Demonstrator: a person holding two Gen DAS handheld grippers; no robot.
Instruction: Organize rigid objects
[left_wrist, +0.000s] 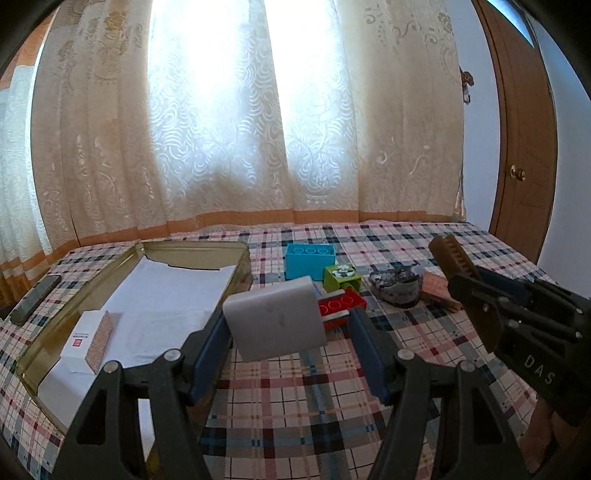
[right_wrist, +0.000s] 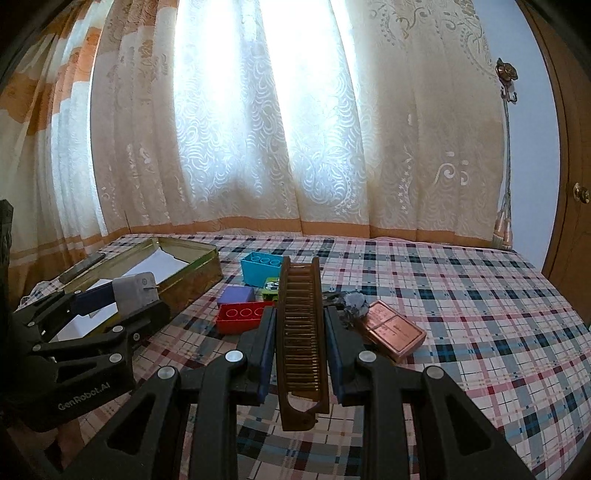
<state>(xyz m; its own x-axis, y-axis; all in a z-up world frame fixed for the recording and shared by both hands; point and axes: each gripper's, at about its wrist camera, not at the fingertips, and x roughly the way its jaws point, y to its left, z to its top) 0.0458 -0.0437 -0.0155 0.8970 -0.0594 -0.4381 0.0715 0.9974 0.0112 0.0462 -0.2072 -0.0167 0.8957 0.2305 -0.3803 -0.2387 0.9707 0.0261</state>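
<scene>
1. Progress looks early to me: the gold tin (left_wrist: 236, 254), lined with white paper, holds only one small white box (left_wrist: 88, 341) near its front corner, as far as I can see.
2. My left gripper (left_wrist: 291, 325) carries a white adapter block (left_wrist: 275, 319) in the air, just beside the tin's right wall. The block sits against the left finger, but I see a gap at the right finger, so I cannot tell how firmly it is clamped.
3. My right gripper (right_wrist: 300, 325) is clenched on a brown folding comb (right_wrist: 300, 325), lifted above the plaid cloth (right_wrist: 461, 314) and well to the right of the tin.
4. Left on the cloth I count a blue brick (right_wrist: 260, 272), a green block (left_wrist: 341, 277), a purple block (right_wrist: 238, 295), a red brick (right_wrist: 242, 316), a dark patterned item (left_wrist: 397, 286) and a copper case (right_wrist: 393, 329).
5. My judgement: two pieces are in transit and roughly six wait, so most of the sorting lies ahead.
</scene>
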